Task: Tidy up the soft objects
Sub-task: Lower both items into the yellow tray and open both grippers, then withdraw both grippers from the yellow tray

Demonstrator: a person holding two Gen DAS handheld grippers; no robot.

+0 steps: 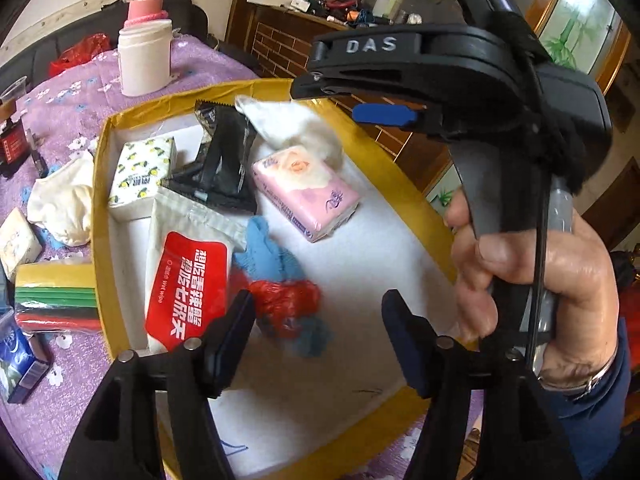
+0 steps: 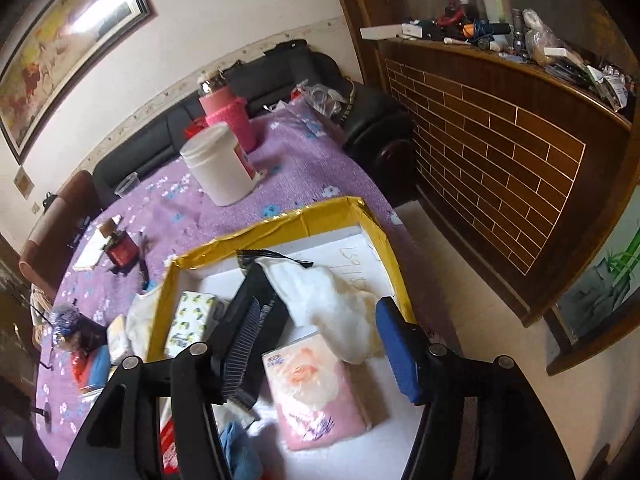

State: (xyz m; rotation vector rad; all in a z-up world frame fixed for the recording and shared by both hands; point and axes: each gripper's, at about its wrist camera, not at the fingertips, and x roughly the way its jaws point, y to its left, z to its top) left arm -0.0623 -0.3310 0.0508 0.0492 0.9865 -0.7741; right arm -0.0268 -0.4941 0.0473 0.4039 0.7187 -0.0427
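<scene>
The yellow box (image 1: 100, 216) is my landmark. Left of the box, on the purple cloth (image 1: 80, 92), a white cloth (image 1: 60, 204) lies outside its wall. A small tissue pack (image 1: 18, 240) sits further left. These soft things are not in the box yet.

Inside the box, near its left wall, I see a lemon tissue pack (image 1: 140, 172) and a red wet wipe pack (image 1: 186, 284). In the middle lie a black pouch (image 1: 224, 160), a blue cloth (image 1: 268, 256) and a red bag (image 1: 286, 304). More to the right is a pink tissue pack (image 1: 308, 192), with white fluff (image 1: 304, 128) behind it.

My left claw (image 1: 318, 332) is wide open and holds nothing. It hangs over the box, right above the red bag. My right claw (image 2: 316, 344) is also wide open and holds nothing, over the pink tissue pack (image 2: 320, 396).

The white cloth lies left of the box, so I think my left claw is the nearer one. It must go left, over the wall.
</scene>
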